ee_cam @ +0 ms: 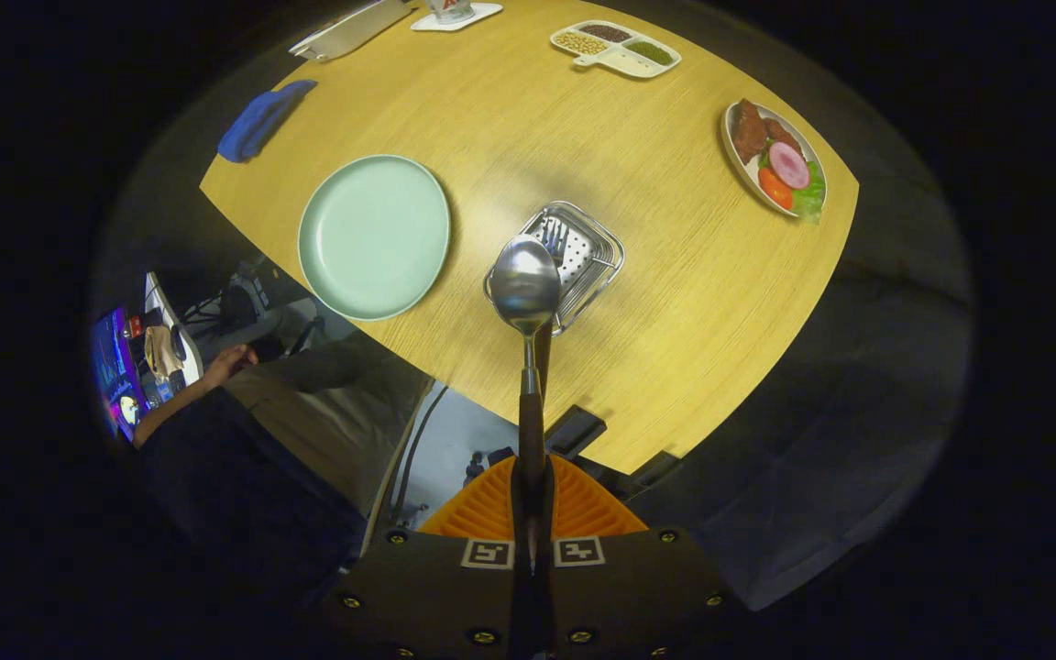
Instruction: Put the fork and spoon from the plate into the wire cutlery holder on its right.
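Wooden surface (675,302) carries the emptied plate (374,236). Your tool (532,513) grips the spoon (525,286) above the holder (583,261), fork (554,240) inside; lower it, then release.

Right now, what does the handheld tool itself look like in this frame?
The tool has two fan-shaped, ribbed fingers, closed on the handle of the spoon. Behind them sits a dark, flat body carrying two square black-and-white markers, one per side, and several small brass-coloured screws along its face.
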